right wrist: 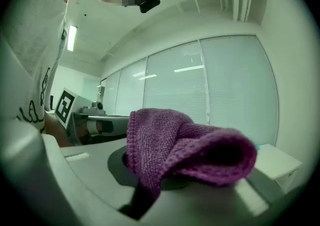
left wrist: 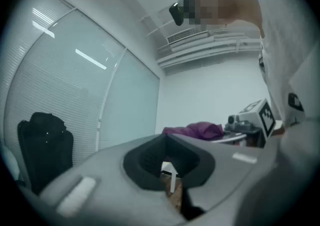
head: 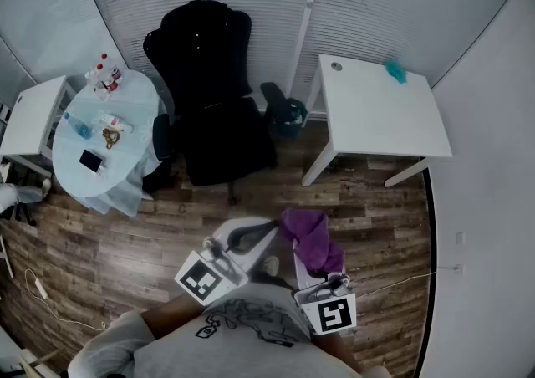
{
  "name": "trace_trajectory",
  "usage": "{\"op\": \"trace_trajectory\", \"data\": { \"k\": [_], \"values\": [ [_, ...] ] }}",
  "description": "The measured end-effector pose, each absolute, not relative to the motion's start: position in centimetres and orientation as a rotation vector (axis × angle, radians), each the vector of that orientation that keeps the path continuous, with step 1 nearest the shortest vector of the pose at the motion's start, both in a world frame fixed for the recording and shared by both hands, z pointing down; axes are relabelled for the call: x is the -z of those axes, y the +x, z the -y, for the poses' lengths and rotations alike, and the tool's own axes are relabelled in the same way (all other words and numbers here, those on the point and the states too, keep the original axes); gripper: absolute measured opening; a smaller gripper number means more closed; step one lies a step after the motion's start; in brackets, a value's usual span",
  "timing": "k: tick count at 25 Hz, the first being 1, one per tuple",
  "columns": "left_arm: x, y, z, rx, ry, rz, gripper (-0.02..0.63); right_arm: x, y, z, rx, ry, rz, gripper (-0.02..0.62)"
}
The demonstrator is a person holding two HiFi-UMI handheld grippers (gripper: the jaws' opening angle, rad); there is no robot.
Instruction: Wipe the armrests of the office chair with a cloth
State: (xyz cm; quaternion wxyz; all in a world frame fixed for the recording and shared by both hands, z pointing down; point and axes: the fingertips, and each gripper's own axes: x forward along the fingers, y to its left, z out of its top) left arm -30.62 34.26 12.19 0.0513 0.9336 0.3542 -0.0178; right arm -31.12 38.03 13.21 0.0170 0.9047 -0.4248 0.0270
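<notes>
Right claw (right wrist: 146, 196) is pinching a purple knitted cloth (right wrist: 190, 147). Soft folds are bulging over the smooth grey jaws, and the lower edge is hiding in the gap. Left claw (left wrist: 169, 182) is pressing together, holding nothing. The cloth is hanging over the wood-plank floor (head: 109, 242), well apart from the black office chair (head: 213, 92). The dark armrests (head: 161, 135) are hard to make out.

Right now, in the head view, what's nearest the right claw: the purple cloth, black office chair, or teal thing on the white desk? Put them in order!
1. Purple cloth: held in the right claw.
2. Black office chair: ahead, to the left.
3. Teal thing: far corner of the white desk, right.
</notes>
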Motion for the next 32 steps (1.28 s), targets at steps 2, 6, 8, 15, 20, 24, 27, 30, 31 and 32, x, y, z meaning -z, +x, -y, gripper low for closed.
{"op": "trace_trajectory", "data": {
  "k": [2, 6, 8, 15, 20, 24, 27, 30, 31, 32],
  "values": [
    [-12.3, -29.9, -34.4, 0.047, 2.845, -1.078, 0.003, -13.2, -30.4, -38.0, -0.087, 2.814, 1.327, 0.029],
    [-12.2, -28.5, -34.9, 0.040, 2.849, -1.064, 0.002, -13.3, -29.0, -38.5, -0.089, 2.819, 1.338, 0.029],
    [-12.4, -27.7, -35.5, 0.034, 2.858, -1.058, 0.002, -13.2, -28.0, -39.3, -0.093, 2.846, 1.348, 0.029],
    [-12.9, -25.0, -38.7, 0.021, 2.891, -1.013, 0.002, -13.6, -25.2, -43.2, -0.100, 2.824, 1.370, 0.029],
    [-13.6, -23.6, -41.0, 0.012, 2.888, -0.981, 0.002, -14.3, -23.8, -45.7, -0.118, 2.815, 1.386, 0.029],
    [-13.8, -22.4, -41.8, 0.011, 2.891, -0.975, 0.002, -14.8, -22.3, -46.5, -0.132, 2.820, 1.387, 0.028],
    [-14.2, -21.0, -41.6, 0.007, 2.896, -0.963, 0.002, -15.4, -20.9, -46.2, -0.136, 2.806, 1.401, 0.029],
    [-14.7, -19.5, -40.9, 0.010, 2.897, -0.958, 0.002, -15.6, -19.4, -45.7, -0.124, 2.812, 1.390, 0.029],
    [-14.7, -18.8, -40.6, 0.015, 2.894, -0.953, 0.002, -15.7, -18.7, -45.4, -0.125, 2.812, 1.387, 0.029],
    [-14.8, -18.0, -40.2, 0.018, 2.891, -0.946, 0.002, -15.8, -17.9, -45.1, -0.127, 2.810, 1.387, 0.029]
  ]
}}
